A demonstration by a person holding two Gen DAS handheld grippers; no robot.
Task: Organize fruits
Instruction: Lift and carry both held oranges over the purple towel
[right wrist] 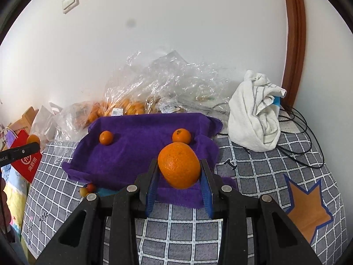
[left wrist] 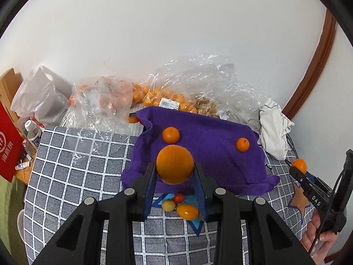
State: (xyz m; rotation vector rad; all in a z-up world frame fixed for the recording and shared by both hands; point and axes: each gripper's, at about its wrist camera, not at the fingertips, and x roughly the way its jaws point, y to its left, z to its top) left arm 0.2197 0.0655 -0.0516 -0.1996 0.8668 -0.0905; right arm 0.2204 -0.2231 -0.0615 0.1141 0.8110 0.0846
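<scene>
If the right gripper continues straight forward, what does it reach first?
Probably the small orange on the purple towel, directly beyond the orange held by the right gripper; depth is uncertain.

Clearance: open over the purple towel's middle, blocked at the back and right.
The purple towel (right wrist: 141, 152) carries only two small oranges, one left (right wrist: 106, 137) and one right (right wrist: 181, 136), well apart, with bare cloth between them. Behind it, crumpled plastic bags (right wrist: 154, 88) of fruit line the wall. A white cloth heap (right wrist: 253, 114) and black cables (right wrist: 300, 132) sit to the right. Small tomatoes (left wrist: 179, 205) lie at the towel's near edge. The checked tablecloth (left wrist: 72, 172) is bare to the left.
</scene>
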